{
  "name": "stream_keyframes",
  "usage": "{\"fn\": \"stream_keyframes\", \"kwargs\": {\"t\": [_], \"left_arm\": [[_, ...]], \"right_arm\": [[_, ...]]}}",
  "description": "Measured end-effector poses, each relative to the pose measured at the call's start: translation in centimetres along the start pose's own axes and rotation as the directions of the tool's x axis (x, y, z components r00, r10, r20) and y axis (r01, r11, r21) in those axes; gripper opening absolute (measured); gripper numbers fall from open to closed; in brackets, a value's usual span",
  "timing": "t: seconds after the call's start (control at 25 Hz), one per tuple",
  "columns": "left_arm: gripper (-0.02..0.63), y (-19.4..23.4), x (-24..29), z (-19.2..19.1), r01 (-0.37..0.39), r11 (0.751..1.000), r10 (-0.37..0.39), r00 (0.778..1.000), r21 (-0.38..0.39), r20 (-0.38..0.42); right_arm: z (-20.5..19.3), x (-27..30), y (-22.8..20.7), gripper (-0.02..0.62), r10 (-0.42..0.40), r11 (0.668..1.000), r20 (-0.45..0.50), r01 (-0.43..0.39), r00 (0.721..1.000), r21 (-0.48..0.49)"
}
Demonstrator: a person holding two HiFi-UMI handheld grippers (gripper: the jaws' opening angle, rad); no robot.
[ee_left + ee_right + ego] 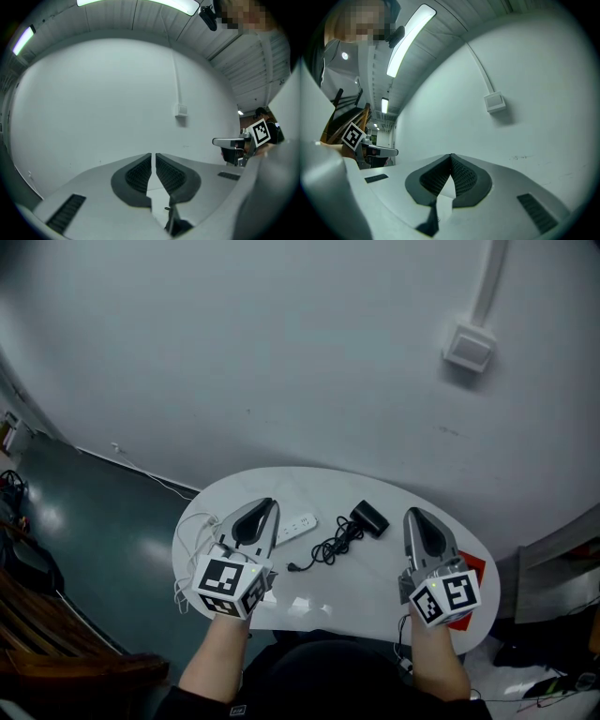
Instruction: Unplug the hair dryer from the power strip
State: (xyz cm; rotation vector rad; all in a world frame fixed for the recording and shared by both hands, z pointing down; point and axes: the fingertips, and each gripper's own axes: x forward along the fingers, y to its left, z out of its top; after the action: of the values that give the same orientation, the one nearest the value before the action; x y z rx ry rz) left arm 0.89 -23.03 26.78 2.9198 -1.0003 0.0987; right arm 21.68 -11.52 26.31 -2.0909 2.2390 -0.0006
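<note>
A white power strip (298, 525) lies on the round white table (375, 589). To its right sits the small black hair dryer (369, 518). The dryer's black cord (330, 545) coils toward me and ends in a plug (292, 567) that lies loose on the tabletop, apart from the strip. My left gripper (269, 503) (153, 157) hovers level over the strip's left end, its jaws a thin slit apart with nothing between them. Held level right of the dryer, my right gripper (412, 514) (450, 157) has its tips touching and is empty.
The strip's white cable (190, 545) hangs off the table's left edge. A red object (474, 571) lies under my right gripper's cube. A grey wall with a junction box (469, 346) stands behind the table. Wooden furniture (56, 652) sits at lower left.
</note>
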Motion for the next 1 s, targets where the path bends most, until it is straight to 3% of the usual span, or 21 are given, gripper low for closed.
{"fn": "stream_keyframes", "kwargs": {"t": [1.0], "left_arm": [[0.035,-1.8,-1.0,-1.0,0.018,1.000,-0.018,1.000,0.012,-0.020]], "right_arm": [[-1.3,-0.4,0.7,0.034,0.022,1.000,-0.040,-0.021,0.999,0.017]]}}
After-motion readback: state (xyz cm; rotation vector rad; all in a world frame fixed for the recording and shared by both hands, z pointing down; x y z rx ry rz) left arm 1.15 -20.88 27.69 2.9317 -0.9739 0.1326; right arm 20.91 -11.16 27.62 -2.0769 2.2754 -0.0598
